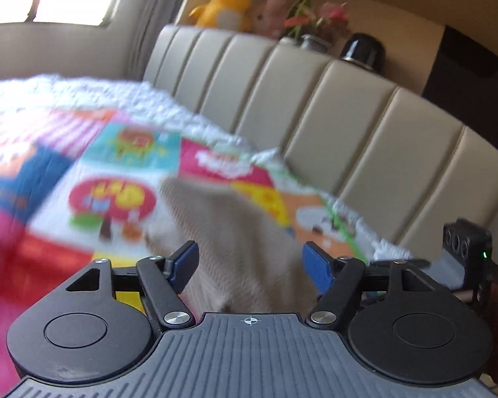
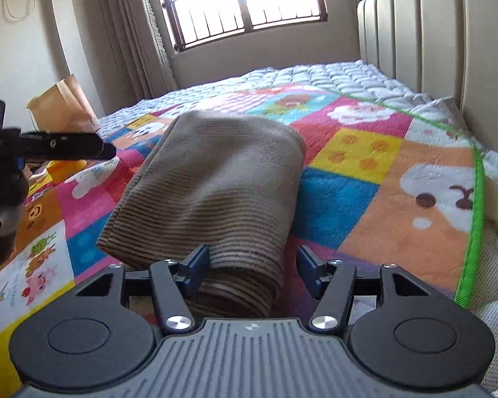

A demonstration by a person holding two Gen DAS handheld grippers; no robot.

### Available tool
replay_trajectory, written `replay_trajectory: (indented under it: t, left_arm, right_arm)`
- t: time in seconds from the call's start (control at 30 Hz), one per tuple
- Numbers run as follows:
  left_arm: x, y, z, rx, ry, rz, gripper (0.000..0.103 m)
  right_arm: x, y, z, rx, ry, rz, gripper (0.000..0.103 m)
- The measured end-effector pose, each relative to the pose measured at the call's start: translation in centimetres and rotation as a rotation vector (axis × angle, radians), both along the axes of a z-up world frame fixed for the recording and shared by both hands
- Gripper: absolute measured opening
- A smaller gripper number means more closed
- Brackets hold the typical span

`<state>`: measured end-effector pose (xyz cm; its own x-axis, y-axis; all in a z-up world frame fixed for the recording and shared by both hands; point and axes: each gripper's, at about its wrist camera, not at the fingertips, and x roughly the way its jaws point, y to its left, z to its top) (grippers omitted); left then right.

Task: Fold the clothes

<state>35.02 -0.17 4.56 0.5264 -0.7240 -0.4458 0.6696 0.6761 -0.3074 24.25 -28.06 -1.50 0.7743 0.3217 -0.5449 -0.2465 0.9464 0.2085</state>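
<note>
Brown ribbed garment (image 2: pixel 212 179) lies folded on the patchwork blanket (image 2: pixel 365 152) on the bed. Right claw (image 2: pixel 253 267) and left claw (image 1: pixel 249 262): both apart, holding nothing. Judged soft, light, floppy; grip a doubled edge.
</note>
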Motion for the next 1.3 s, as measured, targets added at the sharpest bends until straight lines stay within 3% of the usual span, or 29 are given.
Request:
replay_trajectory:
  t: [0.07, 0.2, 0.33, 0.4, 0.47, 0.6, 0.67, 0.7, 0.73, 0.87, 0.9, 0.93, 0.97, 1.1, 1.2, 1.27, 1.3]
  left_arm:
    - [2.7, -1.5, 0.7, 0.000, -0.009, -0.022, 0.076]
    - [8.4, -3.4, -1.5, -0.014, 0.098, 0.013, 0.070]
    - [11.4, -5.1, -5.4, 0.118, 0.183, 0.044, 0.066]
    - [12.2, -4.7, -7.0, 0.105, 0.211, 0.048, 0.069]
    - [12.5, -4.1, -7.6, 0.069, 0.226, 0.045, 0.070]
    - [12.4, -4.1, -7.5, 0.066, 0.214, 0.031, 0.070]
    - [12.4, -4.2, -7.5, 0.064, 0.210, 0.029, 0.070]
    - [12.4, -4.1, -7.5, 0.060, 0.210, 0.028, 0.070]
    - [12.4, -4.1, -7.6, 0.055, 0.211, 0.028, 0.070]
    - [12.4, -4.0, -7.6, 0.051, 0.216, 0.028, 0.070]
    - [12.4, -4.1, -7.5, 0.053, 0.216, 0.027, 0.070]
    - [12.5, -4.1, -7.5, 0.056, 0.218, 0.029, 0.070]
    - [12.6, -4.1, -7.5, 0.059, 0.222, 0.034, 0.070]
    - [12.9, -4.1, -7.6, 0.058, 0.228, 0.048, 0.071]
    - [11.9, -4.1, -7.3, 0.059, 0.183, 0.048, 0.073]
    - [10.0, -3.9, -6.4, 0.078, 0.118, 0.061, 0.073]
    - [8.9, -3.6, -5.8, 0.087, 0.092, 0.080, 0.075]
  right_arm:
    - [0.0, 0.4, 1.7, -0.016, -0.060, 0.001, 0.062]
    - [1.4, 3.5, 4.2, -0.057, -0.147, 0.089, 0.063]
    - [4.6, 8.4, 1.9, -0.164, -0.093, 0.187, 0.063]
    - [5.8, 10.4, 0.0, -0.229, -0.069, 0.214, 0.064]
    - [5.7, 11.1, -0.9, -0.262, -0.110, 0.222, 0.065]
    - [4.3, 7.6, 0.6, -0.143, -0.149, 0.206, 0.065]
    - [3.2, 5.2, 1.5, -0.102, -0.182, 0.120, 0.081]
    - [2.6, 3.6, 1.8, -0.075, -0.195, 0.042, 0.098]
    - [2.3, 2.2, 1.7, -0.030, -0.183, -0.012, 0.100]
    - [3.4, -1.5, -0.9, 0.246, 0.029, -0.027, 0.099]
    - [3.8, -1.5, -1.5, 0.287, 0.069, -0.022, 0.086]
    - [4.1, -1.6, -2.1, 0.329, 0.109, -0.016, 0.059]
    - [4.4, -1.7, -2.6, 0.368, 0.146, -0.010, 0.049]
    - [3.6, -0.3, 0.7, 0.246, -0.016, 0.029, 0.051]
    - [3.9, -0.4, -1.3, 0.190, 0.056, 0.006, 0.053]
    - [4.0, -0.6, -3.0, 0.171, 0.114, -0.013, 0.063]
    - [3.5, -0.7, -3.0, 0.173, 0.100, -0.022, 0.066]
